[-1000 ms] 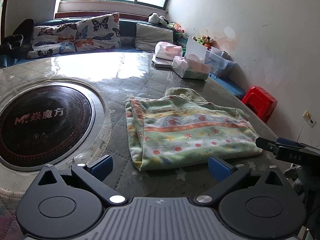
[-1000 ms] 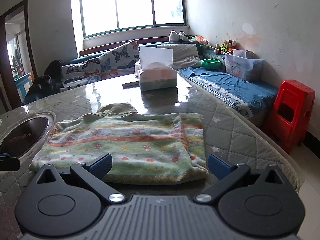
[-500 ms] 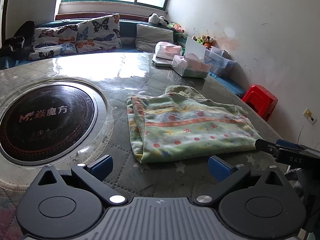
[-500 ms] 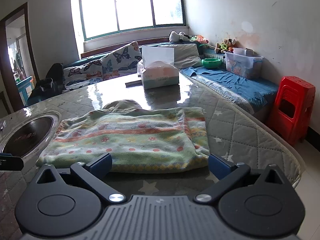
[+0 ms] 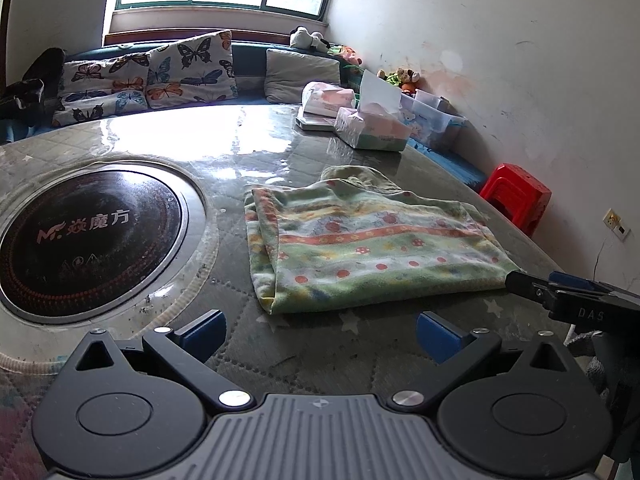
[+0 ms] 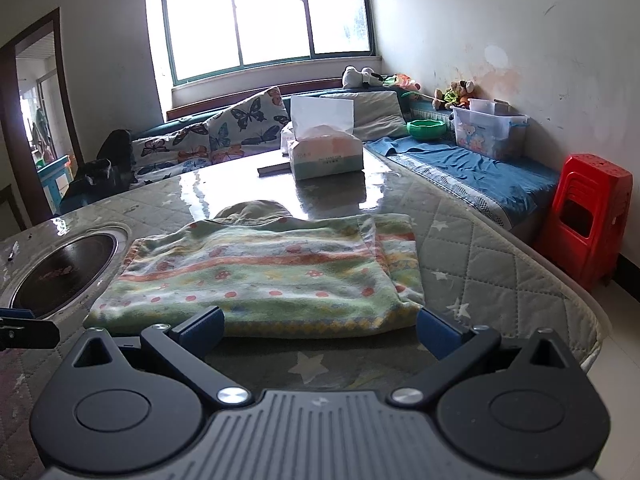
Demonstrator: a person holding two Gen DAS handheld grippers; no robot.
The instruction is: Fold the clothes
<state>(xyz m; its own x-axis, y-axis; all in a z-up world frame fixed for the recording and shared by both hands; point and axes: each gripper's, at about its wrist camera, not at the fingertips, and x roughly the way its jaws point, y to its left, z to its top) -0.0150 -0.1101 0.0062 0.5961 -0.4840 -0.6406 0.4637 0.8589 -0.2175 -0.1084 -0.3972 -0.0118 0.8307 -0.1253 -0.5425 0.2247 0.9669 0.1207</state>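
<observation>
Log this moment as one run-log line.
stage: folded green patterned fleece garment flat on quilted round table | left tongs: open, empty, near garment's edge | right tongs: open, empty

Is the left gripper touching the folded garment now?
Apart. In the left wrist view, bare table shows between the open left gripper and the folded garment.

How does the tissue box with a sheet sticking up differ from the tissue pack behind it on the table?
In the left wrist view, the tissue box is opened, a white sheet standing up from it; the tissue pack shows no sheet. The box sits directly on the table; the pack rests on a flat white object. Both have pinkish wrapping.
</observation>
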